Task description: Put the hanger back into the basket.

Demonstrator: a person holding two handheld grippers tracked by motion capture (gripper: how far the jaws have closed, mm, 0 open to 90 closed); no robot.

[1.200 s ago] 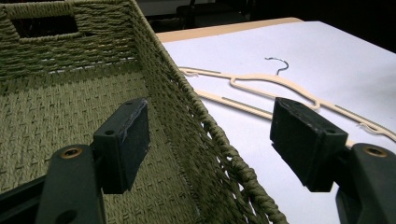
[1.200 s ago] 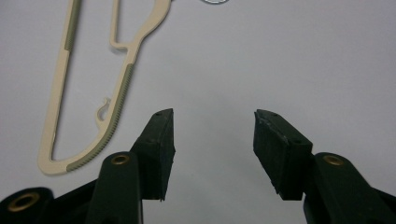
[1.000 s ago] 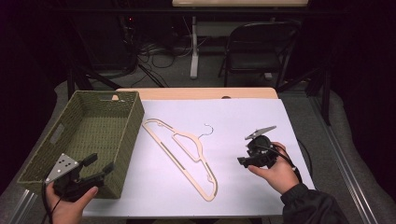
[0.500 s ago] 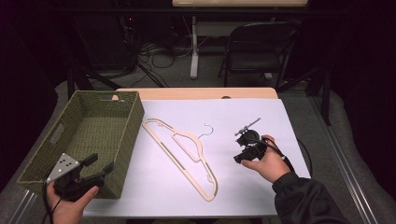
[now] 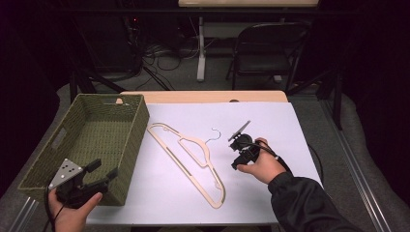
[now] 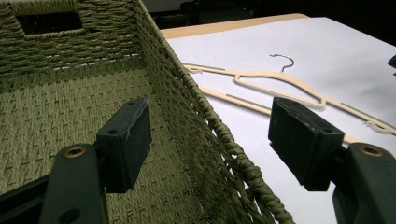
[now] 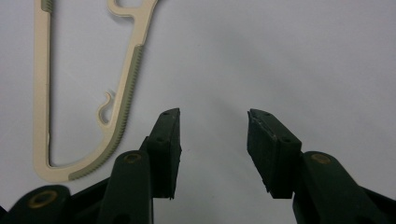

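A white sheet (image 5: 270,121) covers the table in a dark room; one hanger (image 5: 193,157) lies flat on it, long axis diagonal, hook toward the right gripper (image 5: 235,153). That gripper is nearer, just beside the hanger; its jaws have just been closing and stand apart, nothing between them. The left gripper (image 5: 104,170), open and empty, apparently straddles the wall of the one basket (image 5: 140,121).

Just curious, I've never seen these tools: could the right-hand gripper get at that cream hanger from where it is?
Probably yes. The right gripper hovers beside the hanger, jaws open and empty, with bare white table between them.
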